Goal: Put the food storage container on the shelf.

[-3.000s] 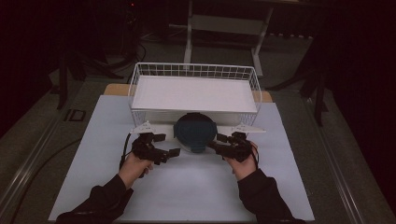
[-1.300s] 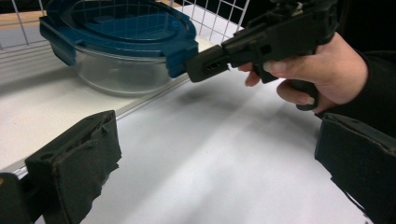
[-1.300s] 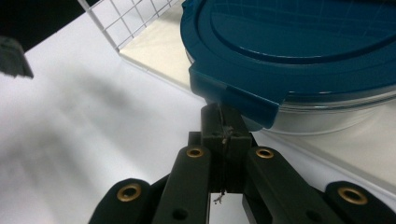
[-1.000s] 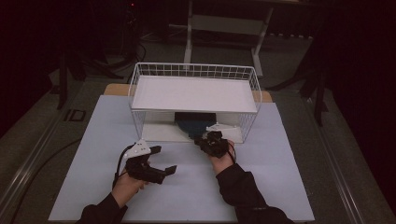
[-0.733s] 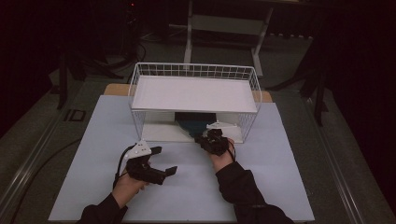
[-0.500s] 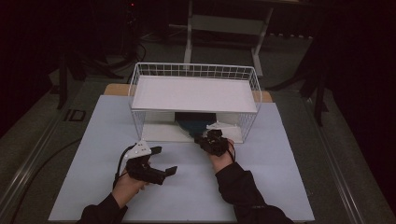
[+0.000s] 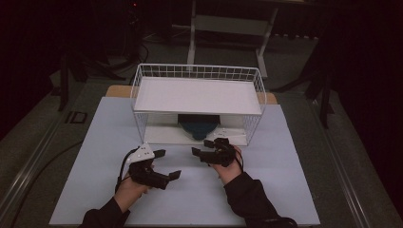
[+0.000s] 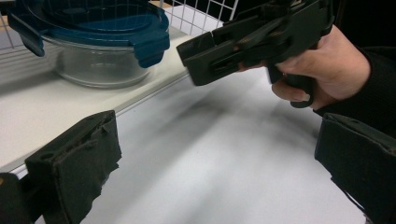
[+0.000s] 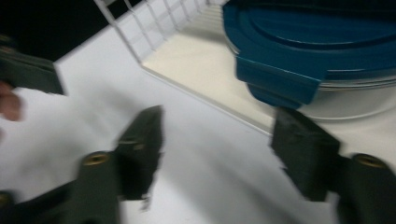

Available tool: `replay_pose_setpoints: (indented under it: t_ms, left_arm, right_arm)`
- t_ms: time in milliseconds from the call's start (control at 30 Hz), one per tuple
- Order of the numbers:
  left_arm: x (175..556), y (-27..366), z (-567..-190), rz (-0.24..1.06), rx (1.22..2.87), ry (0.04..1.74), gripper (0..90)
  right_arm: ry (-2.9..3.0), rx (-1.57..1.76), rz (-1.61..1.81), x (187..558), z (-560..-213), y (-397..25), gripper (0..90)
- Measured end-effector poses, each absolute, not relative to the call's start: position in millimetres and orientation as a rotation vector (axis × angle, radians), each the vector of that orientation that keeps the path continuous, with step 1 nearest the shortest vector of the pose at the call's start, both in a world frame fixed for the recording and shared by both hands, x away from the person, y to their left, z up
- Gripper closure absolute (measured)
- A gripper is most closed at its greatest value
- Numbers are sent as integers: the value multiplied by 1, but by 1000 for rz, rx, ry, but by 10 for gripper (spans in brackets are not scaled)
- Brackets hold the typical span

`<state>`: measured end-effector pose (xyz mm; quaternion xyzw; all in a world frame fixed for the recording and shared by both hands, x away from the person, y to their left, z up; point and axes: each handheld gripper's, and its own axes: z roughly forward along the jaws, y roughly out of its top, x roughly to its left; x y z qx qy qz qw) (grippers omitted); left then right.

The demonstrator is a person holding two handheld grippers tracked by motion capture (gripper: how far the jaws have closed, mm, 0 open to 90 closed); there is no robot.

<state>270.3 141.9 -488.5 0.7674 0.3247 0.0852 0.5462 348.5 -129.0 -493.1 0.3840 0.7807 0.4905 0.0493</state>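
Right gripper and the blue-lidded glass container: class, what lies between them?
In the right gripper view, between right gripper and container: bare table, then the rack's white base edge.

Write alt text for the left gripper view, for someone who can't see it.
A glass container with a blue clip-on lid sits on a white shelf board at upper left. The left gripper frames the view, its black jaws wide open, while a hand holds the right gripper opposite.

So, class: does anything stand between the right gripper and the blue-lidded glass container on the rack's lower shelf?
Nothing visible does. The right gripper is open just outside the rack's open front, with bare table between it and the container.
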Motion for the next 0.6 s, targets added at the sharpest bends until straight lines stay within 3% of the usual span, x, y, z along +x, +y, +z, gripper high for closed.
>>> replay_pose_setpoints:
  t_ms: [267, 600]
  left_arm:
    - [268, 142, -486, 201, 1808, 750, 2]
    - [265, 142, -485, 197, 1821, 726, 2]
  right_arm:
    - [2384, 1092, 1554, 338, -486, -140, 137]
    - [2343, 1072, 1549, 325, -486, -166, 140]
